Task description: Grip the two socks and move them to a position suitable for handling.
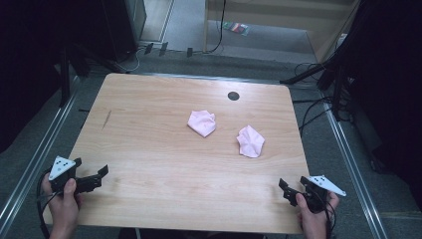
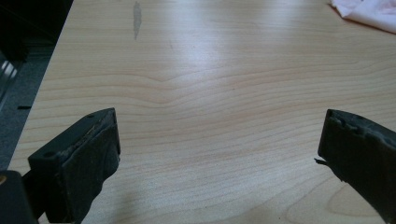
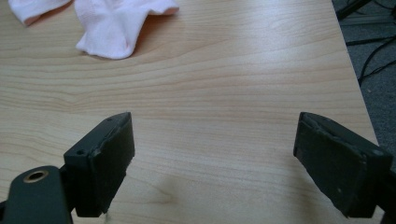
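Step in hand: start of the job, as I judge it; both my tools wait at the near edge of the table (image 1: pixel 149 99), nothing picked up yet.
Left gripper (image 1: pixel 94 178): jaws spread wide, bare wood between them, holding and touching nothing.
Right gripper (image 1: pixel 287 190): jaws likewise spread wide and empty, resting near the table's near right corner.
Left pink cloth (image 1: pixel 202 122): crumpled, lying past the table's middle, well apart from both grippers.
Right pink cloth (image 1: pixel 250 141): crumpled, just beside the first but not touching it; the nearer of the two to my right gripper.
Next move, my estimate: carry each gripper forward to its nearer cloth, lower the open jaws over a raised fold, then close.
Caution: thin fabric lies flat on wood; a shallow approach may pinch nothing.
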`<state>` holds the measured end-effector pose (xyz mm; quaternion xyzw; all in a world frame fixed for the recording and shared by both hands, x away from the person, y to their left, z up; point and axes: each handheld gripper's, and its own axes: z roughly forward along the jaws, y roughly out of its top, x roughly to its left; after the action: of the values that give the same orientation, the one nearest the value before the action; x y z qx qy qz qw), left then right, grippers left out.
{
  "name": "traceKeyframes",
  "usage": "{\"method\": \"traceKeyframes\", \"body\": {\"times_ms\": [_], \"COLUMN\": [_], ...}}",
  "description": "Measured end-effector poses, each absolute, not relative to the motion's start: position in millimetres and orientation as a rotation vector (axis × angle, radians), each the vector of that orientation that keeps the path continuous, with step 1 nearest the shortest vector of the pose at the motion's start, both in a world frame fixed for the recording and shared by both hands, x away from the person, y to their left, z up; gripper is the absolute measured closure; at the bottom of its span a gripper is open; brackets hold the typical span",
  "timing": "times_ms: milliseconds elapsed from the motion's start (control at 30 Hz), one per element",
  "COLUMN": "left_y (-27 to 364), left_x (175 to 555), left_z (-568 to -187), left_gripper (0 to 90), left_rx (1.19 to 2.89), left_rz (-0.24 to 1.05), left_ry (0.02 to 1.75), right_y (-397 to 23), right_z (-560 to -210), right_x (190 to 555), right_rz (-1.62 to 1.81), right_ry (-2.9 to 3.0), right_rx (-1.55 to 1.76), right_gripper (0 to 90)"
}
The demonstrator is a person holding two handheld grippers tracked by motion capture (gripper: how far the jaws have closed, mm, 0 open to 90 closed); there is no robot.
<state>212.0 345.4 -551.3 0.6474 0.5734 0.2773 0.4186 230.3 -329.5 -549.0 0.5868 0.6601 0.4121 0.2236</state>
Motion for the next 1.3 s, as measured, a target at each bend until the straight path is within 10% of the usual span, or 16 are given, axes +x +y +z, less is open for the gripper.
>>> {"method": "traceKeyframes", "body": {"times_ms": [1300], "left_y": [345], "left_x": [211], "left_z": [-551], "left_gripper": [0.0], "left_rx": [1.618], "left_rz": [0.691], "left_ry": [1.422], "right_y": [-241], "right_z": [-505], "right_x": [302], "right_rz": [1.122], "right_ry": [1.962], "right_rx": [1.384], "right_gripper": [28.2]}}
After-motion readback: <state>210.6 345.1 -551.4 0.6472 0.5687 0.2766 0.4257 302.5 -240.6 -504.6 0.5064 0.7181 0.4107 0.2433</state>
